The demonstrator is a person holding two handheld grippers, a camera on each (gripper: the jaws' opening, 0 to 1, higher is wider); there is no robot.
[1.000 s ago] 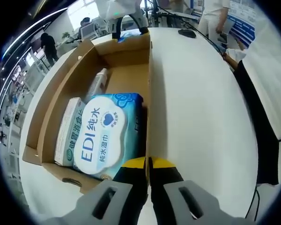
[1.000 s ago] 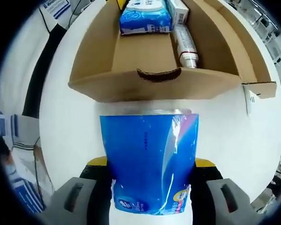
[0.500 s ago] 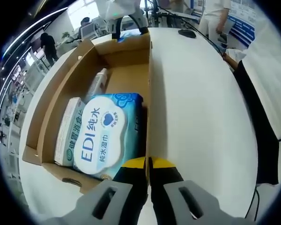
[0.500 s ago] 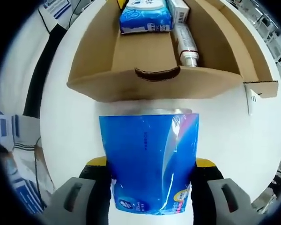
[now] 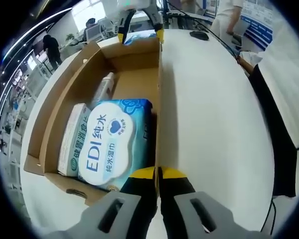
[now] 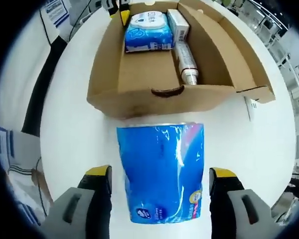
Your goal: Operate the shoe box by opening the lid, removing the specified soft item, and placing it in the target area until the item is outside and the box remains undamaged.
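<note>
Right tongs [image 6: 160, 179] are standing open, jaws wide on either side of the blue pack [image 6: 160, 172] with gaps showing. The pack is lying on the white tabletop [image 6: 70, 129] at lower centre of the right gripper view, just outside the box [image 6: 139, 102] front wall, looking released. Judgement: the step is the release and retreat. Back the tongs straight off along the jaw line, no sideways sweep, so the film isn't dragged into the cardboard.

Left tongs [image 5: 158, 174] are pinching the box's right side wall at bottom centre of the left gripper view, jaws closed on the cardboard edge. Keep that hold light; the wall could crease.

Box is open. In the left gripper view, the wipes pack [image 5: 112, 144] is sitting at lower left centre, tight against the pinched wall. A slim carton [image 5: 74, 139] is lying left of it, and a tube [image 5: 103, 88] above. The upper part of the box floor is bare.
</note>
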